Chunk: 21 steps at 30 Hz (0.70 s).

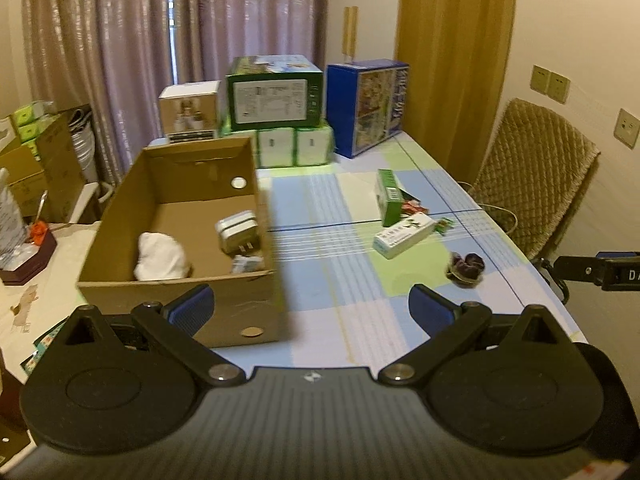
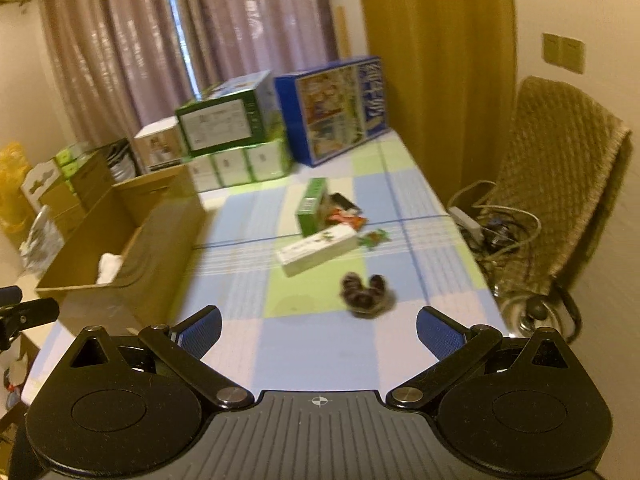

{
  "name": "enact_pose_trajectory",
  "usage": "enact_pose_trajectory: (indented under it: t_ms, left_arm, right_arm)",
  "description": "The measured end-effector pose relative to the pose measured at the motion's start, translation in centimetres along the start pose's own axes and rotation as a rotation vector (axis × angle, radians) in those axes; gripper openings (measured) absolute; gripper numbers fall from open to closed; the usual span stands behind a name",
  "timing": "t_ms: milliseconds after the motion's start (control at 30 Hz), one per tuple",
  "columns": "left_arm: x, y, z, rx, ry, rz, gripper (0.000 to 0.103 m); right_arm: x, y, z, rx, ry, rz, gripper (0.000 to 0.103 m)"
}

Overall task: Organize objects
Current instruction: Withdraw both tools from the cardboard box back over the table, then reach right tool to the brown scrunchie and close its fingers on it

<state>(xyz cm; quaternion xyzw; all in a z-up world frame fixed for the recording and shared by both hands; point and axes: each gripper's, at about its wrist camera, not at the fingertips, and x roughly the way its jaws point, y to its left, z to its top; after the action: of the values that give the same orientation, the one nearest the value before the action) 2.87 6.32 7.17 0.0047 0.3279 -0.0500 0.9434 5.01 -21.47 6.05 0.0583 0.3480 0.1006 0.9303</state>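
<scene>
Both grippers' jaws wide apart, empty, above table (image 1: 344, 280).

The table (image 1: 340, 280) wears a cloth checked in blue, green and white, and an open cardboard box (image 1: 180, 280) sits on its left side. Right of the cardboard box lie a white carton (image 1: 402, 236) on its side, a green carton (image 1: 389, 197) standing just behind it, and a small dark bundle (image 1: 466, 266) nearer the front edge. Behind the cardboard box, at the far end, stand white-and-green packs (image 1: 294, 146) and a tall blue box (image 1: 366, 106).
</scene>
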Motion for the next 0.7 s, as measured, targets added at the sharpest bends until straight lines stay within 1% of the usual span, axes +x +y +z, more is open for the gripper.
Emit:
enact_pose_trajectory:
  t_ms: [400, 700]
  left_arm:
    - [3.5, -3.3, 0.8, 0.053, 0.031, -0.054, 0.102]
    - [5.9, -4.9, 1.2, 0.072, 0.059, -0.084, 0.102]
  right_arm:
    - [1.2, -2.6, -0.1, 0.031, 0.024, -0.029, 0.101]
    - [2.7, -3.5, -0.1, 0.024, 0.048, -0.049, 0.101]
